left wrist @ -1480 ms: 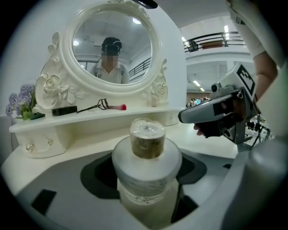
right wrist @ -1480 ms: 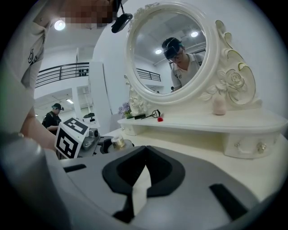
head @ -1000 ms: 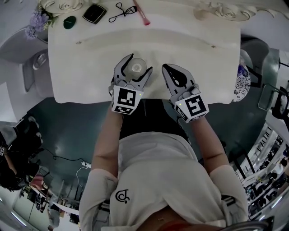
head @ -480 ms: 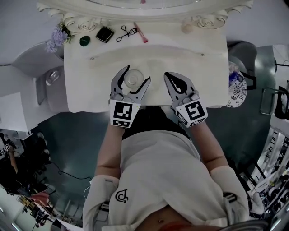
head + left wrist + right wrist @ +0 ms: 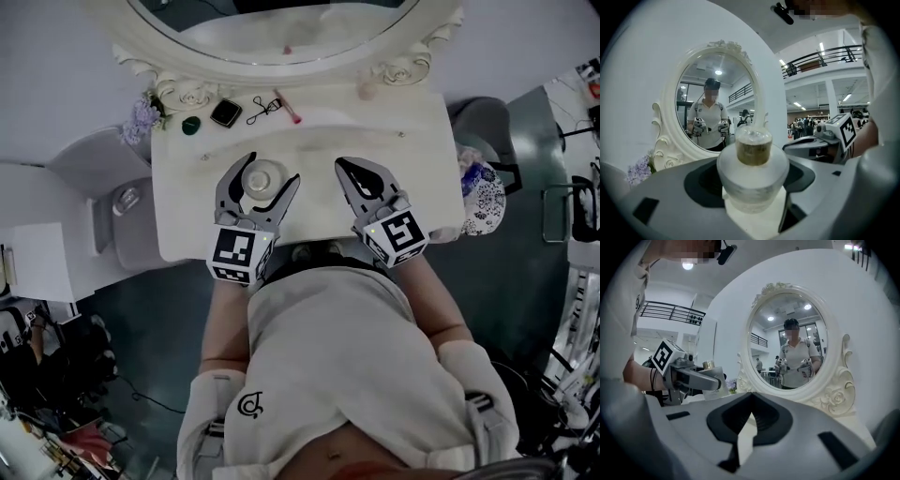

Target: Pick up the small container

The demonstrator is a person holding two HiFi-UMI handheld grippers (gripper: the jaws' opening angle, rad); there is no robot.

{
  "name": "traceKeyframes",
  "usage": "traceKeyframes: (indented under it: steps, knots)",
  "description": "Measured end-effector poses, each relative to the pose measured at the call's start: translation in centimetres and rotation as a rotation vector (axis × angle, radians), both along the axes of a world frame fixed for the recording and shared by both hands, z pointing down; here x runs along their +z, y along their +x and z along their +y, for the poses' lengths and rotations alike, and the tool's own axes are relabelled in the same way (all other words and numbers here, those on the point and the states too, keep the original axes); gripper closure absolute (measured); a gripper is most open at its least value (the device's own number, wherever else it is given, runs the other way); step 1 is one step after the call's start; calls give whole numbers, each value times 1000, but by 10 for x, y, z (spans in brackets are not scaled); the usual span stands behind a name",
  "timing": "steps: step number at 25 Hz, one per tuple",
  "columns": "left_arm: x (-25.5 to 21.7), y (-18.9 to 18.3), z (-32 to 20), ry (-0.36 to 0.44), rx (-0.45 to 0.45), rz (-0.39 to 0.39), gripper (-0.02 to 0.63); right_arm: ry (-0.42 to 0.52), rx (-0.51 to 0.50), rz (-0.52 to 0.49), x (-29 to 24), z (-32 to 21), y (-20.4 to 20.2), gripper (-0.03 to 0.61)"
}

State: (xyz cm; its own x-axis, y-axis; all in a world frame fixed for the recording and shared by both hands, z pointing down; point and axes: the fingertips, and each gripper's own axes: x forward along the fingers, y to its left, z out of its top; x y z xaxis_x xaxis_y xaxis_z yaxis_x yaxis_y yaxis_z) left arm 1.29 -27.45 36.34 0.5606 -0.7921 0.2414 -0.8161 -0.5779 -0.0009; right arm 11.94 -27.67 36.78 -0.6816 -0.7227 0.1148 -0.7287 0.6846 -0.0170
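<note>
Two tongs are out over the white dressing surface [image 5: 422, 141], and from overhead only one has a job. The left tongs [image 5: 275, 166] are spread wide around the small container [image 5: 260, 176], which sits deep in the bow of the jaws. It is near the front of the surface, well clear of the compact [image 5: 225, 112], eyelash curler [image 5: 264, 110] and purple flowers [image 5: 142, 117] lined up under the mirror [image 5: 272, 28]. The right tongs [image 5: 339, 164] lie alongside, clenched on nothing. I'd judge they are parked there simply to stay out of the way.

In the left gripper view, the container [image 5: 752, 176] fills the gap. Its broad frosted body looks pressed by the pads on both sides, and its gold neck and clear cap stand upright above them. The wide spread seems to be the width of the jar, so I read this as a grasp around the fattest part, low enough that it shouldn't tip. The pale surface shows just beneath it, and I can't tell whether it has left the surface yet.

In the right gripper view, the jaws meet at their tips [image 5: 751, 394] with only a thin sliver of pale surface showing lower down between them and nothing held. Off to the side, the container's gold top [image 5: 708, 365] shows above the other tongs, upright.
</note>
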Motion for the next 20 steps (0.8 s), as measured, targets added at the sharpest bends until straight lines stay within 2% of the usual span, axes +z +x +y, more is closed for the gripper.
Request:
traceKeyframes:
  steps: [9, 20]
  knots:
    - [-52, -17, 7, 88, 0, 11, 264, 89, 23, -18, -38, -6, 1, 572]
    - [-65, -39, -2, 132, -66, 14, 264, 127, 11, 11, -50, -7, -4, 572]
